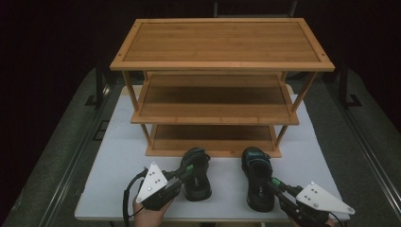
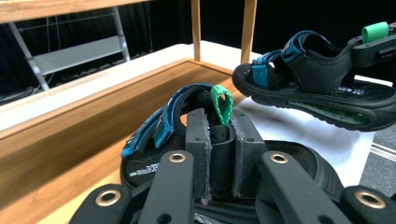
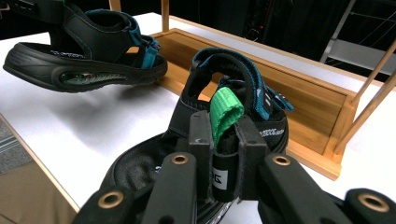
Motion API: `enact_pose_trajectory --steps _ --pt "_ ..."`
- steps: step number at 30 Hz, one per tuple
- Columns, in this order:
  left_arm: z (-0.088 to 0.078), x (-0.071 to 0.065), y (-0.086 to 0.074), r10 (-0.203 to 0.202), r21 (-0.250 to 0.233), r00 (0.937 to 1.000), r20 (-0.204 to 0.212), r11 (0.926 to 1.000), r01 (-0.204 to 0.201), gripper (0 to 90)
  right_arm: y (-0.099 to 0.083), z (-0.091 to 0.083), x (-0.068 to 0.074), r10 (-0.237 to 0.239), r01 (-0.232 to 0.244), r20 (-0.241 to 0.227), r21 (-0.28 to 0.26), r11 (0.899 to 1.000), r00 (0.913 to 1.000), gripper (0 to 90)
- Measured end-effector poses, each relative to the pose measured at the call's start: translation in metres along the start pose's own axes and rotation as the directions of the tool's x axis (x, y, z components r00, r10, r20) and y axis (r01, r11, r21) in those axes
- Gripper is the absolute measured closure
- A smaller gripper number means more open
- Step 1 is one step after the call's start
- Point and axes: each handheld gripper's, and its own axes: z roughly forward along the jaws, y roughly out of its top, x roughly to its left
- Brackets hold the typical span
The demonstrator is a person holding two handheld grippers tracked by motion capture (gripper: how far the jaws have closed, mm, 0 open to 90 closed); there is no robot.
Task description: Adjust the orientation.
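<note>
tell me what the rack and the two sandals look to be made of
Rack: looks like bamboo or light wood, smooth satin finish, fine grain lines showing. Sandals: matte black foam or rubber soles, woven blue fabric straps, green fabric heel loop, probably synthetic.

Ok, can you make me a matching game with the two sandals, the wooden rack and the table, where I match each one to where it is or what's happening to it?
Things:
1. left sandal
2. right sandal
3. wooden rack
4. white table

States:
A. stands behind both sandals, all three shelves bare
B. heel strap clamped in the left gripper
C. carries the rack
D. heel strap clamped in the right gripper

Pairs: 1-B, 2-D, 3-A, 4-C
</note>
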Motion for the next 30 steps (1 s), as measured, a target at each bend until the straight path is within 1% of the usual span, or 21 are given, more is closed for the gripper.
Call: enact_pose_trajectory --steps 2,9,18,23,25,30 --pt "0.001 0.001 0.001 0.005 -0.002 1.0 -0.004 1.0 -0.005 79.8 0.001 0.002 0.0 -0.001 0.001 -0.003 0.001 1.0 1.0 79.9" --pt "0.007 0.006 0.004 0.017 -0.017 0.9998 0.001 0.9997 -0.017 79.8 0.006 0.009 -0.002 -0.006 0.006 -0.004 -0.001 1.0 1.0 79.9" --pt "0.013 0.012 0.007 0.042 -0.039 0.999 -0.016 0.9983 -0.043 79.8 0.015 0.022 0.002 -0.019 0.019 0.0 -0.018 1.0 0.9998 79.8" --pt "0.015 0.016 0.009 0.046 -0.046 0.9986 -0.025 0.9978 -0.048 79.8 0.019 0.031 0.006 -0.021 0.021 0.01 -0.04 0.999 0.9997 79.9" --pt "0.017 0.017 0.009 0.048 -0.054 0.9985 -0.026 0.9973 -0.049 79.8 0.021 0.035 0.008 -0.027 0.028 0.019 -0.053 0.998 0.9995 79.9" --pt "0.022 0.02 0.011 0.052 -0.073 0.9981 -0.032 0.9958 -0.055 79.9 0.026 0.046 0.013 -0.024 0.026 0.028 -0.081 0.996 0.9993 79.8"
